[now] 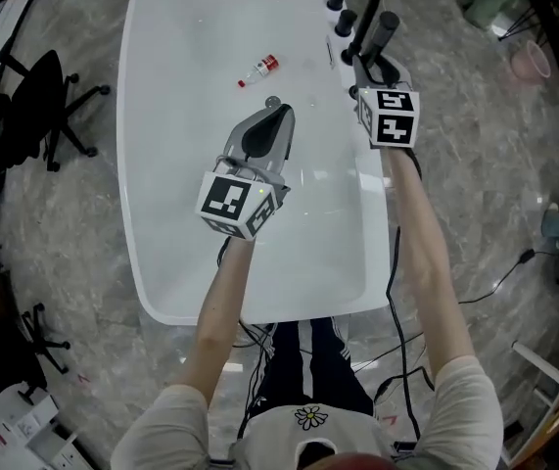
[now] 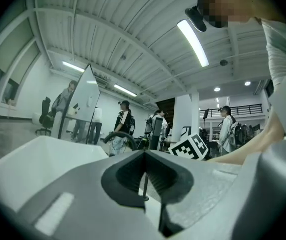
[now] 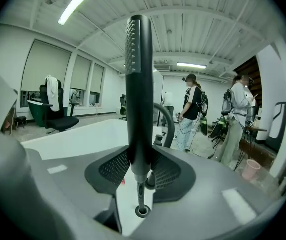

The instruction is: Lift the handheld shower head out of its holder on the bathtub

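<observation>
White bathtub (image 1: 162,86) rim: your right gripper (image 3: 138,161) clamped on shower head (image 3: 137,74) handle. Pull straight up, let hose (image 3: 141,194) feed. Left gripper (image 2: 145,170) jaws together, empty.

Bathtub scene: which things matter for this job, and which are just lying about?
In the job: shower head, held in the right claw; its hose; bathtub.
Lying about: small bottle in the tub; office chair; pink bucket; left claw, shut, empty.

Bright, even light pours down from long white ceiling tube lamps (image 2: 193,41), with soft glare on the glossy white bathtub (image 1: 181,86) (shadows barely there). Both gripper views warp hard toward black rounded edges, and the near foreground is blurry.
</observation>
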Demonstrator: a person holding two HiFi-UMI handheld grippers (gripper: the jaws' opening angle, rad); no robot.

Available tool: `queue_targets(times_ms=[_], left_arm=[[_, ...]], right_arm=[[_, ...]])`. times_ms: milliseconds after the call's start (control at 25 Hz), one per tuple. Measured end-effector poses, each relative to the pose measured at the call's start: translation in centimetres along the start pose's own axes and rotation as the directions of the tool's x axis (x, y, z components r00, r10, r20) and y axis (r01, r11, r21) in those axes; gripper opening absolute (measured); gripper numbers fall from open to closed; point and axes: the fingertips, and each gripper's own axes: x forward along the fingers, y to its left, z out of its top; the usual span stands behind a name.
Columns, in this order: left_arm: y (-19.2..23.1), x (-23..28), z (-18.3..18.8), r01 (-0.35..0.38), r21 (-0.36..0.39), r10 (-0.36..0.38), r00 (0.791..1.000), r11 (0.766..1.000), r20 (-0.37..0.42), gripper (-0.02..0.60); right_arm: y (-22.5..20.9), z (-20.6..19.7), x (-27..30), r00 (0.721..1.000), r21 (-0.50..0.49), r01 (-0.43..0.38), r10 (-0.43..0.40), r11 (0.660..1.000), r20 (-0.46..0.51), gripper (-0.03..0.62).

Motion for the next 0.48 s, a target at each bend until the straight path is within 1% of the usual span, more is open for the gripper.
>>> queue_targets(times_ms=[160, 280, 360, 480], left_arm=[[-1.9, -1.3, 7.0, 0.028, 0.070, -0.032, 0.998, 0.997, 0.056, 0.000], [-3.6, -3.1, 12.0, 0.003, 0.099, -0.012, 0.996, 0.995, 0.089, 0.000], [-5.1, -4.8, 15.4, -0.020, 0.102, 0.008, 0.993, 0.995, 0.118, 0.000], [-7.3, -7.2, 20.6, -0.058, 0.084, 0.043, 0.984, 0.995, 0.171, 0.000]], right_arm=[[1.1, 7.3, -4.8, 0.997, -0.012, 0.006, -0.005, 1.000, 0.081, 0.150], [1.5, 13.4, -9.5, 0.988, -0.005, 0.013, -0.012, 1.000, 0.157, 0.150], [1.7, 17.2, -13.2, 0.979, 0.018, 0.021, -0.025, 1.000, 0.204, 0.151], [2.6, 22.5, -18.5, 0.964, 0.053, 0.015, -0.029, 0.998, 0.266, 0.150]])
